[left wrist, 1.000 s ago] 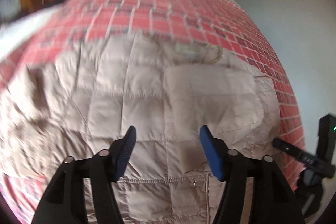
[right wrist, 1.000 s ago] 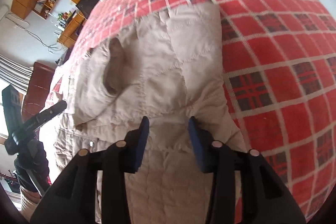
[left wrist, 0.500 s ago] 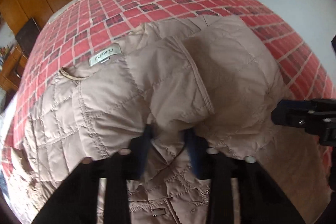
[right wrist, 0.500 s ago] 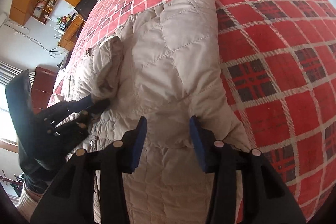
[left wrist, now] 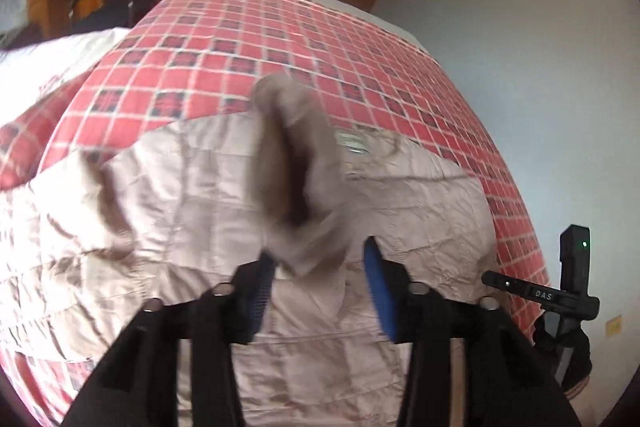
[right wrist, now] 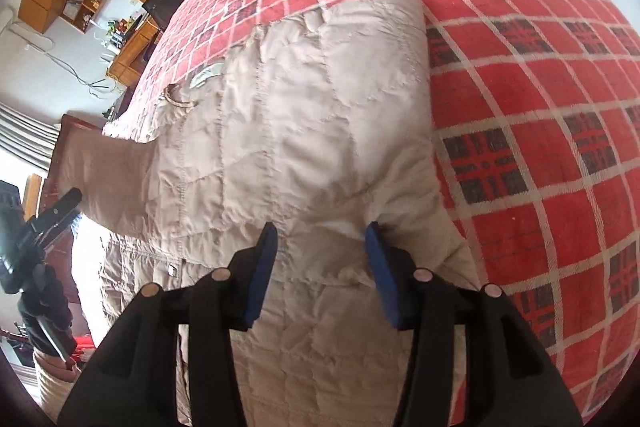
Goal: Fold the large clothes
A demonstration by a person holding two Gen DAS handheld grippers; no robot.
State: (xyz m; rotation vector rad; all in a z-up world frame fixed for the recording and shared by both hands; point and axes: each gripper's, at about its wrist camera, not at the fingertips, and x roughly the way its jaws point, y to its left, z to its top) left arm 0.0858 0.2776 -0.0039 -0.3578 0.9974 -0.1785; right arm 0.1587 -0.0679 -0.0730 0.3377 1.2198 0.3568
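**Sleeve in the air over the quilted jacket**

Sleeve (left wrist: pixel 288 163) first, at the left gripper (left wrist: pixel 320 283): it hangs right ahead of the jaws, blurred with motion, its cuff close by the left jaw. The jaws stand clearly apart now, where half a second ago they were pinched tight on a bunch of padding, so this reads as a release mid-toss; whether any fabric still catches on the left pad, I cannot tell. Beyond the jaws the beige jacket (left wrist: pixel 180 227) lies spread across the red checked bed (left wrist: pixel 280 39), collar label further out.

Over to the right gripper (right wrist: pixel 320 263): jaws parted about as before, nothing between them, poised low above the folded edge of the jacket where the other sleeve (right wrist: pixel 360 99) already lies across the body. To the left of these jaws the flying sleeve shows again.

Judgement: once it lands flat, both sleeves are in and the body fold comes next. A crooked landing would need smoothing first.
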